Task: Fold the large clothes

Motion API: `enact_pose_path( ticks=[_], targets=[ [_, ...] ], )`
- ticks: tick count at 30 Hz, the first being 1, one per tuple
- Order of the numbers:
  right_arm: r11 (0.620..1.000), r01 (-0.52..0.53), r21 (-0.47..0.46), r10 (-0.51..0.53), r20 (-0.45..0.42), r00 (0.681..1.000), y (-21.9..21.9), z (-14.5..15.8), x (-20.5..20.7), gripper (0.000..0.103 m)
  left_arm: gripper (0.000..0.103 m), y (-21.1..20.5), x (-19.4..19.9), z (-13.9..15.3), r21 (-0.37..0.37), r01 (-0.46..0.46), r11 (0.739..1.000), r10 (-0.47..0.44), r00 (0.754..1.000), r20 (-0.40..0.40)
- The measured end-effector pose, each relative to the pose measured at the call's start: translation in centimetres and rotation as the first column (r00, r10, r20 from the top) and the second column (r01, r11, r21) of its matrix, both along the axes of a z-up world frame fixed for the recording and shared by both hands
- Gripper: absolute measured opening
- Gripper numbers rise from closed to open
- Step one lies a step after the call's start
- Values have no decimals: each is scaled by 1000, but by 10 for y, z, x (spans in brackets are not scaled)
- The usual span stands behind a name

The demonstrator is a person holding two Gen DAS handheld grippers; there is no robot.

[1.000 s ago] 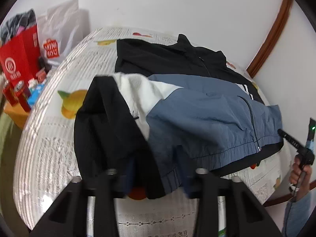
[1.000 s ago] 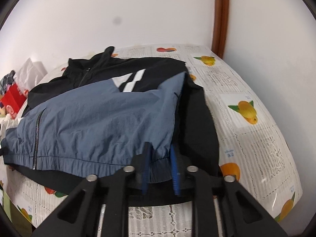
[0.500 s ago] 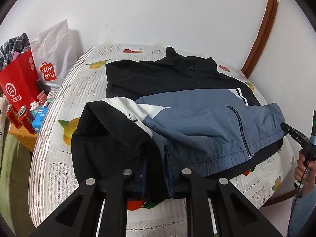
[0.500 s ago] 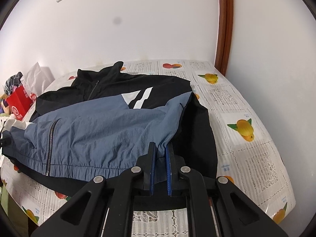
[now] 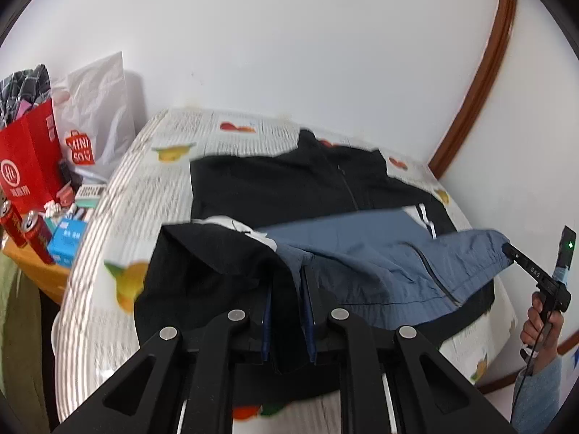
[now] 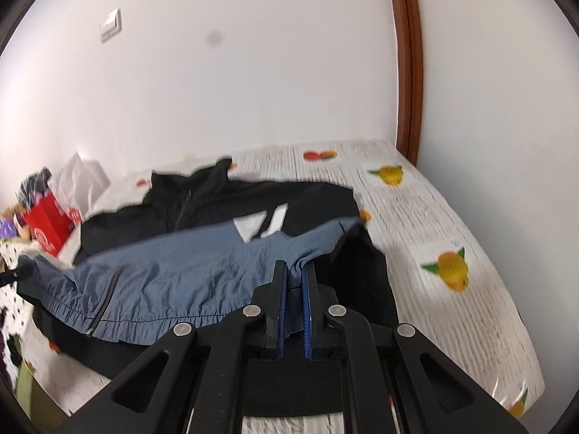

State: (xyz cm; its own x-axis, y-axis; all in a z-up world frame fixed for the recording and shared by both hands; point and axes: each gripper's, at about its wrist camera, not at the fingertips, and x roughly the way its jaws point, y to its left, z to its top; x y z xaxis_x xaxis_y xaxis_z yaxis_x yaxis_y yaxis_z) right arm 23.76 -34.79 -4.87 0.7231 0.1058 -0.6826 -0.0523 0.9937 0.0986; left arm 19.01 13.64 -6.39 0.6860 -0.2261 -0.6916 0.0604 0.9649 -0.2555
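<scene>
A black, slate-blue and white zip jacket [image 5: 362, 253] lies on the table, collar toward the far wall; it also shows in the right wrist view [image 6: 173, 271]. My left gripper [image 5: 287, 289] is shut on the jacket's hem corner on the left side, lifted off the table with the black sleeve hanging beside it. My right gripper [image 6: 294, 282] is shut on the hem corner on the right side, also lifted. The blue lower half hangs stretched between the two grippers. The right gripper also shows in the left wrist view [image 5: 514, 253].
The table has a fruit-print cloth [image 6: 434, 224]. A red paper bag [image 5: 29, 166], a white Miniso bag [image 5: 94, 123], red cans [image 5: 34, 231] and small boxes stand on a side stand at the left. White walls and a brown door frame [image 6: 409, 72] close the far side.
Both grippers closed on the hem corners and rose, lifting the blue lower half off the table and carrying it toward the collar. The left jaws were wide apart one second ago.
</scene>
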Motion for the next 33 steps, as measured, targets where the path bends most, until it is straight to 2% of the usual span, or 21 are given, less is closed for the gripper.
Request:
enact_pose_path(
  ticks=[4,8,17,25,27,29,31,33],
  targets=[
    [999,7,38,-8,35,999,1,9,18,7,14,3,26,4,-8,-20,1000,20,1000,11],
    [998,24,64,-26,33,999,0,5,44,7,14,5,53,-2,-12,-35,999,35,999,-6],
    [993,78,93,-76,-31,997,-1,-37,107,7,14,7,112,-32,13,-61,998,62,995,-76],
    [991,126,54,-119,-116,986,-2,-66,135,12,18,1,138,-53,18,-45,999,47,993,-111],
    [992,122,27,-117,-131,984,-1,-65,136,17,24,-2,137,-51,10,-22,1000,23,994,-109],
    [996,92,13,-90,-110,990,3,-54,129,19,50,-5,132,-44,-25,19,1000,-21,996,-90],
    [998,51,-27,-52,-56,997,8,-37,114,33,64,-6,120,-32,-66,57,996,-59,998,-35],
    [998,-3,-59,3,-5,1000,15,-23,98,39,68,-8,102,-17,-77,105,992,-102,994,39]
  ],
)
